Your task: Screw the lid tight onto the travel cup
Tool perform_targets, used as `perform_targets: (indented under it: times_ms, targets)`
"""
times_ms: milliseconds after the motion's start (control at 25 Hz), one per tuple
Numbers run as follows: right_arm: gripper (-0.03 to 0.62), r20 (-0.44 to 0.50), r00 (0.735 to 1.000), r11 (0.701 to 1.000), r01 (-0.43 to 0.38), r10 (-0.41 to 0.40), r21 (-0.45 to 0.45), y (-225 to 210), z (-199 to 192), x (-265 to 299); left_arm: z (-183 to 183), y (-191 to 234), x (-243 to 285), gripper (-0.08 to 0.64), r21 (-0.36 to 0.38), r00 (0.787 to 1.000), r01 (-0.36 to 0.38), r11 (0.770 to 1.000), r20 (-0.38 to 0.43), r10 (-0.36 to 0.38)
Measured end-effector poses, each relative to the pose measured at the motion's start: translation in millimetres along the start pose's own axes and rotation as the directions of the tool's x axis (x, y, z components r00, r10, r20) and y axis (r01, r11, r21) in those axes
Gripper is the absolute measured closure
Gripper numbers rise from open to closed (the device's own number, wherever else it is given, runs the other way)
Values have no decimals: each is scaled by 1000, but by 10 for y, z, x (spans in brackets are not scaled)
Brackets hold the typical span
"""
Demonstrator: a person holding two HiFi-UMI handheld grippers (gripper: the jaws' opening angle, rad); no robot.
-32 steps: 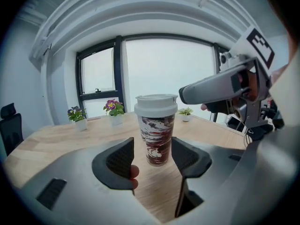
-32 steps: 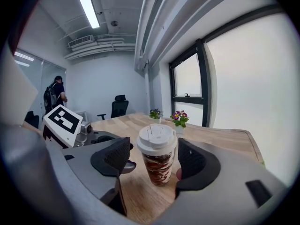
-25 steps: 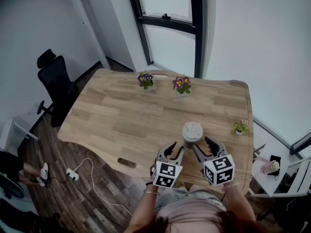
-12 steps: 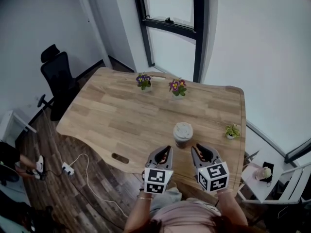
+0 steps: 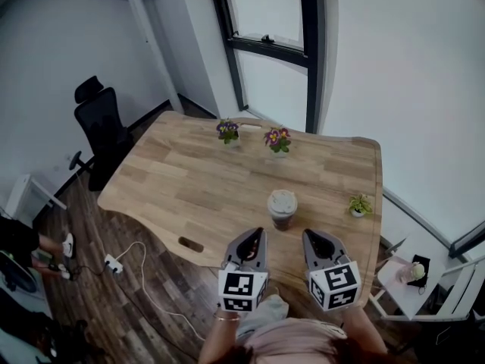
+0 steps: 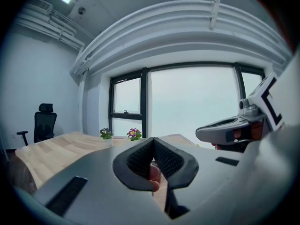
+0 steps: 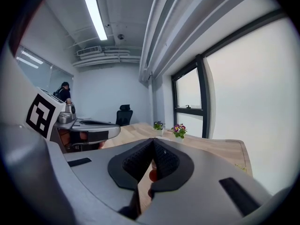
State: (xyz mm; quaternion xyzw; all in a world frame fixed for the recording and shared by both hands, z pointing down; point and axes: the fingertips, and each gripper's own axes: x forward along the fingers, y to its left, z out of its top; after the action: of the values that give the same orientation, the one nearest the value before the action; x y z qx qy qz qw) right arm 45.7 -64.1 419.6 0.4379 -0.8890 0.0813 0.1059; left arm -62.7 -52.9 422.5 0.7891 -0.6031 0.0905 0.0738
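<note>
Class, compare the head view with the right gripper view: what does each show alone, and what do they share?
Only the head view: the lidded travel cup in plain sight, the floor and its power strip. Only the right gripper view: the ceiling and its strip light. Shared: the wooden table, two flowering pots, the office chair, the window, the left hand-held gripper and right hand-held gripper, jaws just closed, empty.

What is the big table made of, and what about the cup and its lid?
The table looks like wood: pale planks with grain lines and a matte finish. The travel cup has a dark body and a light lid. Both are probably smooth, dull plastic, but they are too small here to be sure.
</note>
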Motion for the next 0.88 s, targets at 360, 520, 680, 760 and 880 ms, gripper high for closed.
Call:
perform_targets:
  times_ms: [360, 520, 680, 760, 880]
  targets:
    - [592, 79, 997, 999, -8, 12, -49, 21, 262, -350, 225, -254, -280, 558, -35, 1000, 15, 999, 17, -15]
    - [592, 107, 994, 999, -9, 15, -51, 16, 362, -494, 316, -385, -369, 558, -18, 999, 29, 999, 29, -28]
    - [592, 125, 992, 999, -11, 16, -44, 15, 406, -611, 396, -469, -453, 558, -39, 999, 29, 999, 34, -28]
    - [592, 131, 991, 999, -18, 23, -40, 24, 414, -672, 433, -506, -499, 558, -54, 999, 35, 998, 41, -33]
    - [592, 146, 989, 999, -25, 29, -30, 31, 421, -762, 478, -575, -571, 558, -45, 998, 40, 998, 50, -38]
